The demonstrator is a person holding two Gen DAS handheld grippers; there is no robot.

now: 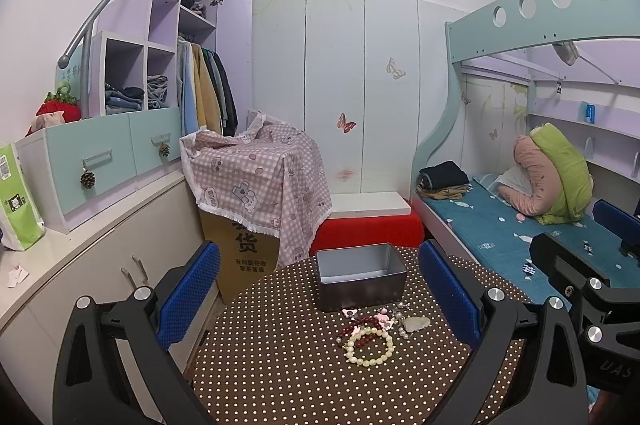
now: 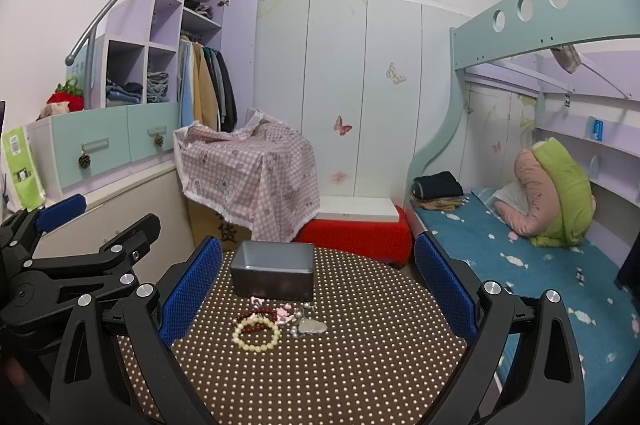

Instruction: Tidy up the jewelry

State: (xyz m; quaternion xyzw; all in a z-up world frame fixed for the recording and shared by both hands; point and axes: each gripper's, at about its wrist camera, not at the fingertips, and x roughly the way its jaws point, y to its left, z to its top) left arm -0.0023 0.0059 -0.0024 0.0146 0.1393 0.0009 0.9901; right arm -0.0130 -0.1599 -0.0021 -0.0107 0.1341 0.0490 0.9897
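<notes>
both grippers — left gripper point(image 1: 320, 297) and right gripper point(image 2: 318, 289) — hover spread wide, holding nothing, above the bracelets point(image 1: 370, 341) by the metal tin point(image 1: 360, 279).

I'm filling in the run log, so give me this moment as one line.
stage: start | left gripper: open, holds nothing | right gripper: open, holds nothing | jewelry: piled on table | tin: nothing visible inside

Pale wardrobe doors point(image 1: 336, 89), teal bunk bed point(image 1: 520, 225), white walls.
</notes>
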